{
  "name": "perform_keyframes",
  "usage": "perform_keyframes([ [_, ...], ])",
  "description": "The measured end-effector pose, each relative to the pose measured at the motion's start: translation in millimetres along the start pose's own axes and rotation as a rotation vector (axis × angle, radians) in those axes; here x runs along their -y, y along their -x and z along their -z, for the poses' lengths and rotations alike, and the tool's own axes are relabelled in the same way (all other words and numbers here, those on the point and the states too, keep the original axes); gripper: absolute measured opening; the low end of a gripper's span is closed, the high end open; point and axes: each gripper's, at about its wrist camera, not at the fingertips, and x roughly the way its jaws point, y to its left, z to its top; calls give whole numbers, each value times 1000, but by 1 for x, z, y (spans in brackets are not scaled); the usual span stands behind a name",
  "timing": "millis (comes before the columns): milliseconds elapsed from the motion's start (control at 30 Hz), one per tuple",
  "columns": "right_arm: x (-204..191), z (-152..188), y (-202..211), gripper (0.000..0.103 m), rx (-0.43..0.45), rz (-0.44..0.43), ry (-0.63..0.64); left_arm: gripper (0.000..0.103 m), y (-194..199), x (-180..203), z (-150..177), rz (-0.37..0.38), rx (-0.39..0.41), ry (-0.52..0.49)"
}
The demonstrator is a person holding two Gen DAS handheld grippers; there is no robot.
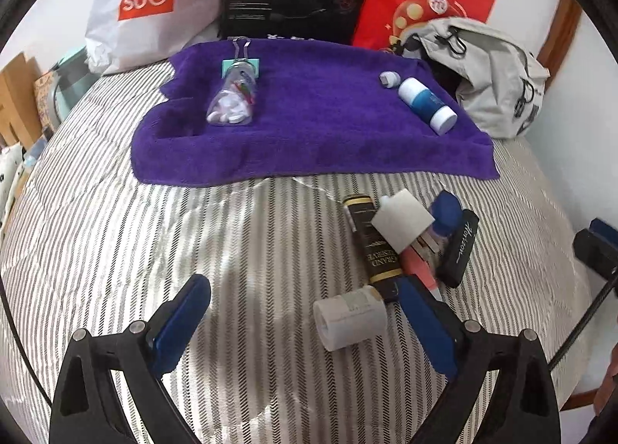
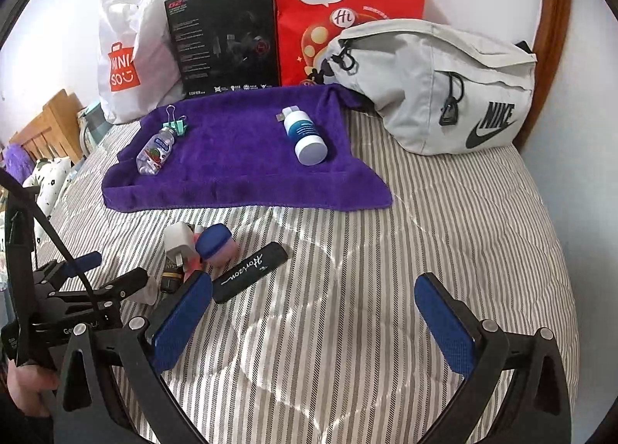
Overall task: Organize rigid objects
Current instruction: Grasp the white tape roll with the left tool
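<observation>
Heap in front of the purple towel point(image 1: 309, 111), left to right:
- White roll point(image 1: 349, 322): light, rigid; grip across its sides.
- Dark box point(image 1: 376, 247): stiff.
- Black case point(image 1: 459, 249): smooth, possibly slippery; take its long edges.

Your left gripper point(image 1: 305, 322) and right gripper point(image 2: 314, 322) gape wide, empty.

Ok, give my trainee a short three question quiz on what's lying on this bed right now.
1. True or false: the purple towel carries a clear bottle and a blue and white bottle.
2. What word is on the black case?
3. Which gripper is nearer the pile: A left gripper, B right gripper?

Key: 1 true. 2 Horizon. 3 A; the white roll lies between its fingers.
</observation>
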Motion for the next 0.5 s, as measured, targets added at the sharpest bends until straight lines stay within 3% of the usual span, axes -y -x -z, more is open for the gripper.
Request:
perform_keyframes([
  [333,1,-1,9,103,16,6,-2,98,-1,0,1,-31,-10,-44],
  [500,-2,-2,9,103,16,12,10,98,-3,-3,4,-108,-13,-86],
])
